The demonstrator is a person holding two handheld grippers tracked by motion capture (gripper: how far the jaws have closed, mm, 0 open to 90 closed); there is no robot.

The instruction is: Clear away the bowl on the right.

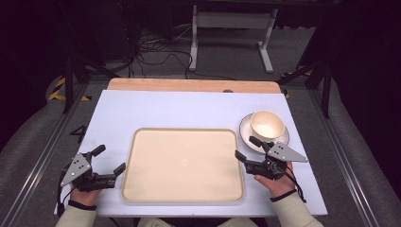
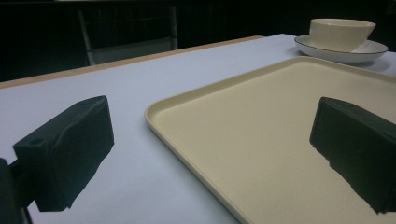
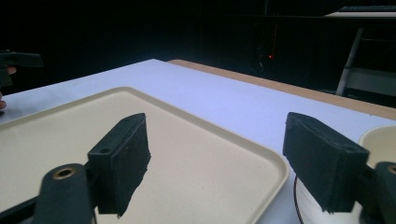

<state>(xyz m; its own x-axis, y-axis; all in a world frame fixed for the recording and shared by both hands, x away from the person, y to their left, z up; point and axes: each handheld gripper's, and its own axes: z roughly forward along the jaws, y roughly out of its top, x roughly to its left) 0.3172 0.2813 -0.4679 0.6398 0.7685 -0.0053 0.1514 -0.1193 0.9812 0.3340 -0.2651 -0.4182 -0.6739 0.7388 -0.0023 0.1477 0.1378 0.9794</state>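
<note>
A white-covered worktop [image 1: 189, 106] in a dark room carries a beige tray [image 1: 183, 164]. Left tongs [image 1: 109, 163] and right tongs [image 1: 248, 148] flank the tray, both spread wide, holding nothing.

White-topped table [image 1: 142, 111], cream tray [image 1: 183, 194] centred, saucer [image 1: 246, 137] at right

Beyond my desk [image 1: 156, 106] the room lay dark; cables [image 1: 158, 52] sprawled over the grey floor [image 1: 227, 59] beside a white frame [image 1: 231, 28].
</note>
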